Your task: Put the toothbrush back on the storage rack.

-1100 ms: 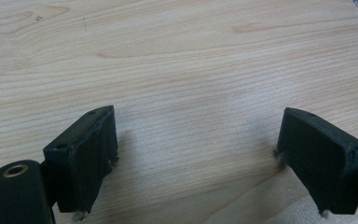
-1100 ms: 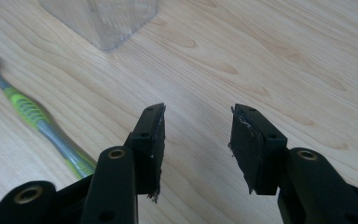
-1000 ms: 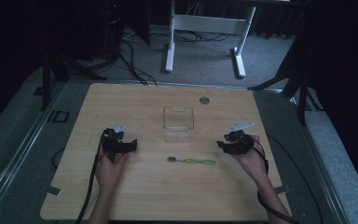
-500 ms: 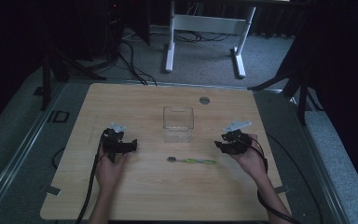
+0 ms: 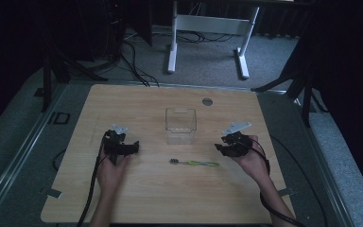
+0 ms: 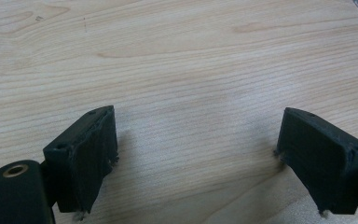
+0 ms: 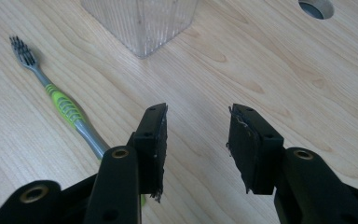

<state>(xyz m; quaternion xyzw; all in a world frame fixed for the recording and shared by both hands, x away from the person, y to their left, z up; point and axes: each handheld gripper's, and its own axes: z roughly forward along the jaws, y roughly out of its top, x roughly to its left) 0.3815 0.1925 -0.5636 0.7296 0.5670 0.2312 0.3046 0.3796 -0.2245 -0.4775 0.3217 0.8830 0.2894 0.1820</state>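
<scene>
A green and grey toothbrush lies flat on the wooden table, bristle end to the left. Behind it stands a clear ribbed plastic cup, upright and empty. My left gripper rests on the table left of the brush, its jaws wide open over bare wood. My right gripper sits just right of the brush handle, open with nothing between its jaws. In the right gripper view the toothbrush runs to the left of the left jaw, and the cup stands ahead.
A round grey cable hole sits in the table behind the cup, also near the top right of the right gripper view. Cables trail from both grippers to the front edge. A white desk frame stands on the floor beyond.
</scene>
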